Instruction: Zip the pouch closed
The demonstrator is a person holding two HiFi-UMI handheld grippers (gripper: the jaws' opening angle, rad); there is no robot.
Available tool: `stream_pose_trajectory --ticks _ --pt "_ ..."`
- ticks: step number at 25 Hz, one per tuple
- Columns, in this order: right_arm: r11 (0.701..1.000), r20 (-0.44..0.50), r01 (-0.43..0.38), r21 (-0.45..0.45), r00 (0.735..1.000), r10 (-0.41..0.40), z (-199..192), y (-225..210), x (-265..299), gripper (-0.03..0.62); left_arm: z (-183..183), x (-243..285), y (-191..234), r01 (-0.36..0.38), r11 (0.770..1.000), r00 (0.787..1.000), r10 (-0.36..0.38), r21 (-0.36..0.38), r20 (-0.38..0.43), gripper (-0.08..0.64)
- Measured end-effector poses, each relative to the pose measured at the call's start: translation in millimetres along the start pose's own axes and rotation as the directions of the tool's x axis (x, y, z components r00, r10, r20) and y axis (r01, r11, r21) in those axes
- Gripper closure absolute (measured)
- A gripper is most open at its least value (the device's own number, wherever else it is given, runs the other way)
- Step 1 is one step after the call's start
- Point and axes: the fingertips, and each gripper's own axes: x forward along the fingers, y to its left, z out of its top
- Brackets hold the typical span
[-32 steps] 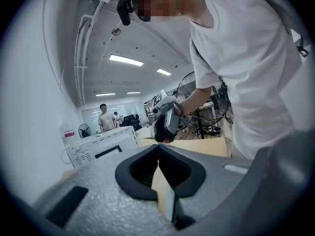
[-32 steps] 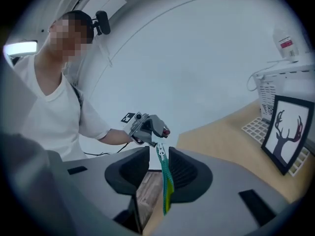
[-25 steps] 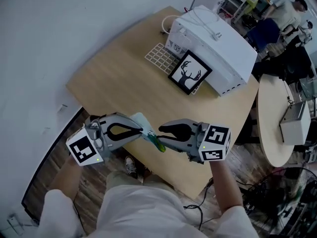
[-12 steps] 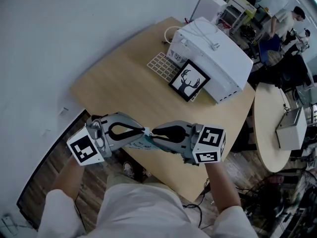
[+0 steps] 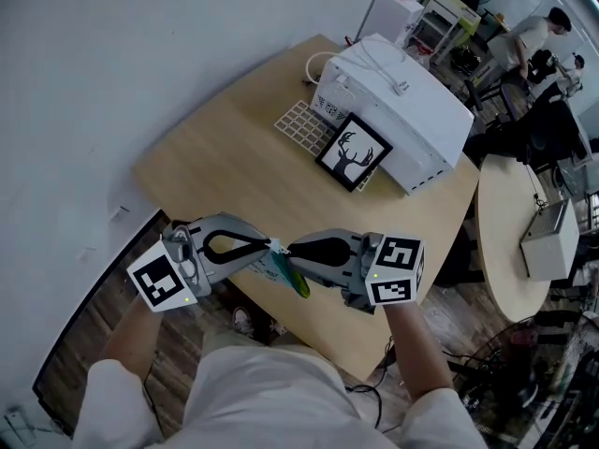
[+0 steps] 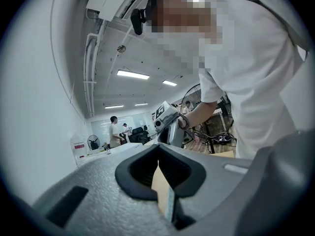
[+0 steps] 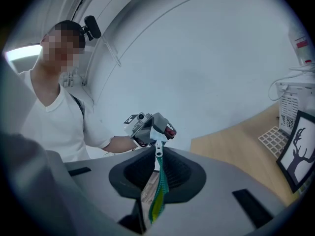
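Head view, read left to right. Far left: white wall (image 5: 84, 82). Next: left gripper (image 5: 271, 247), marker cube turned outward, jaws fully together and clamped on one end of pouch (image 5: 288, 274). Pouch held in the air between both grippers, at near edge of light wooden table (image 5: 225, 166), not resting on it. Then right gripper (image 5: 290, 251), tip to tip with the left, jaws closing with pouch's teal zipper edge between them and pads seemingly on the fabric.

Farther back on table: white gridded tray (image 5: 301, 112), framed black deer picture (image 5: 354, 151) leaning against large white appliance (image 5: 421, 120), white cord (image 5: 388, 59) lying on top. Right of that: wood-plank floor (image 5: 468, 297), round pale table (image 5: 505, 251) carrying a grey box (image 5: 552, 237), tangle of cables (image 5: 524, 382) below, people (image 5: 529, 31) among desks at top right.

Hard to make out: most of pouch, covered by the two gripper bodies in head view, with only a teal and yellow corner showing below. Left gripper view: no more than a pale strip of pouch pinched in the jaws. Right gripper view: metal zipper pull (image 7: 158, 150) just beyond the jaws, close to left gripper's tip. How far zipped: cannot tell. Type of white appliance: not determinable. Right-hand part of room cut off at frame edge.
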Motion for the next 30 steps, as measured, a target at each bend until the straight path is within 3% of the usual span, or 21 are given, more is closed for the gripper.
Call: stream_pose_trajectory --ticks 8,12,15,30 --pt "0.986 0.087 -0.047 0.158 0.996 0.033 -5.8 0.4 -7.8 0.546 -2.3 6.9 -5.6 -0.007 1.0 1.0 0.007 -0.018 -0.004 0.542" --pt "0.998 0.011 0.057 0.02 0.998 -0.057 -14.1 1.1 -8.6 0.548 -4.4 12.7 -10.5 -0.004 1.0 1.0 0.003 -0.006 -0.028 0.543" --pt "0.99 -0.046 0.114 -0.088 0.992 -0.118 -18.4 -0.2 -8.6 0.549 -7.9 13.6 -12.4 -0.008 1.0 0.999 0.007 -0.007 -0.041 0.545" --pt "0.953 -0.082 0.212 -0.215 0.969 -0.234 -21.7 5.8 -19.7 0.554 4.8 12.9 -9.1 -0.112 0.994 0.993 0.112 -0.007 -0.023 0.546"
